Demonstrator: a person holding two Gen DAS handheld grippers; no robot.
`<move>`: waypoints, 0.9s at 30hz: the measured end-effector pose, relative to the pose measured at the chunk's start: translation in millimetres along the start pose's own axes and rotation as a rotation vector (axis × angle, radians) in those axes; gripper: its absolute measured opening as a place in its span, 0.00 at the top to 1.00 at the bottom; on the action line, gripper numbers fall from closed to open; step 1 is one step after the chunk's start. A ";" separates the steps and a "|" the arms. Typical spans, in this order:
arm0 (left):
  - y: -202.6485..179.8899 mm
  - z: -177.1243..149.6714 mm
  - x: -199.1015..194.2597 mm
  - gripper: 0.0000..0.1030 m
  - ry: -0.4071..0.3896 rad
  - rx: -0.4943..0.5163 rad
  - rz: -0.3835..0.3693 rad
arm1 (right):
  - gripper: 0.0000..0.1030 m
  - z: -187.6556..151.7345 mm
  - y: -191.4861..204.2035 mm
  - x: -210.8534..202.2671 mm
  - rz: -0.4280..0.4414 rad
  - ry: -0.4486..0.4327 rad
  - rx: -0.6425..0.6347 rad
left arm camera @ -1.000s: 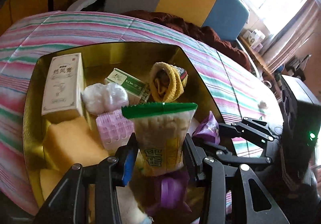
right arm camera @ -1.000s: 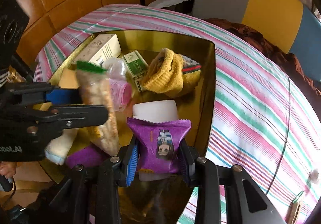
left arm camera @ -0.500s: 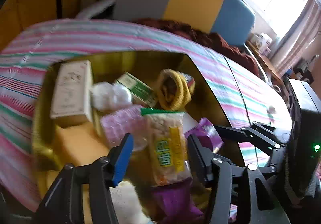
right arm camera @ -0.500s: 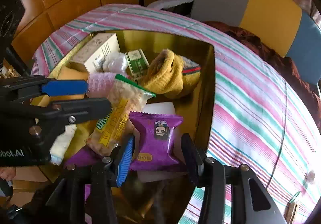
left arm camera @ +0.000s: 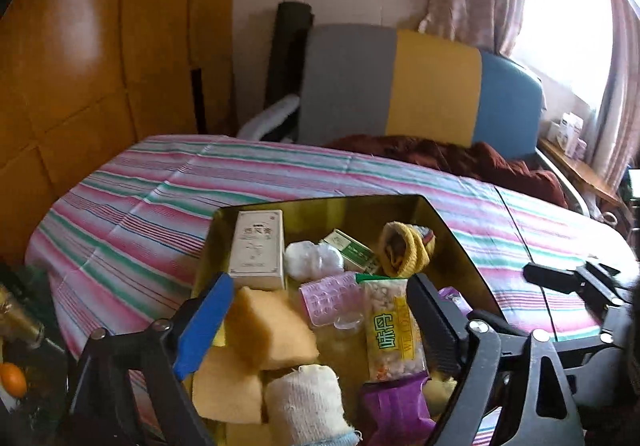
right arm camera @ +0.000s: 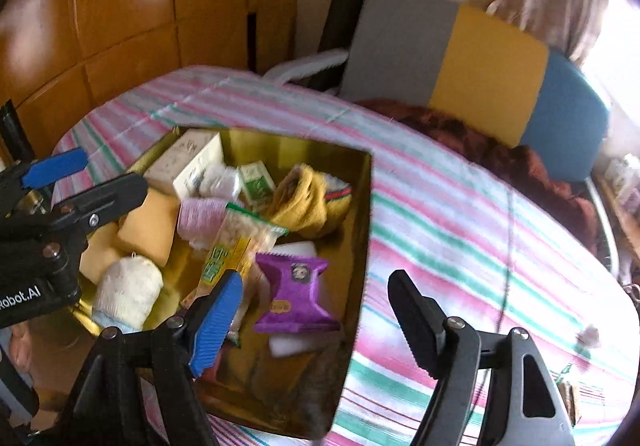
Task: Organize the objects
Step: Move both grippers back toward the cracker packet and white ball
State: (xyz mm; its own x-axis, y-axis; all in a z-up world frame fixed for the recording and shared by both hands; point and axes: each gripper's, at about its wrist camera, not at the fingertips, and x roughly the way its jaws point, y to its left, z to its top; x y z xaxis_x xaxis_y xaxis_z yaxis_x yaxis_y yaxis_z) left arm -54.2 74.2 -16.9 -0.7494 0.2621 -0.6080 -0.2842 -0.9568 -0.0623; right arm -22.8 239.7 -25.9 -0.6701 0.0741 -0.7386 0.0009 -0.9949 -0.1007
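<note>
Snack packs (right arm camera: pixel 294 288) lie in gold box (right arm camera: pixel 362 230); both tools opening.

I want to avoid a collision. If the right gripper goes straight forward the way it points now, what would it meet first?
Probably the purple snack packet lying in the gold box. The right gripper, jaws opening and nothing between them, aims down at it; depth is unclear, so the box wall might come first.

Purple snack pack (left arm camera: pixel 394 412) half hidden under rice-cracker packet (left arm camera: pixel 394 330), cut by lower edge. Gold tray (right arm camera: pixel 362 230) near corner blurred. Print on white box (left arm camera: pixel 258 244) too small to read. White block (right arm camera: pixel 298 246) mostly covered.
</note>
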 end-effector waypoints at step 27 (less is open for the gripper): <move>-23.5 -15.7 -21.8 0.03 -0.012 0.031 0.008 | 0.33 -31.2 -15.5 -20.7 0.001 -0.010 0.159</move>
State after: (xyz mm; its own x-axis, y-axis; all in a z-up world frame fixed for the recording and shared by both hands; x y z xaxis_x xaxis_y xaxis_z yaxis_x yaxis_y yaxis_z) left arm -21.8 89.0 -14.6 -0.7589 0.2561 -0.5988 -0.2962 -0.9545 -0.0328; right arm 14.2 255.8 -29.8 -0.6774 0.0735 -0.7320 -0.1153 -0.9933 0.0069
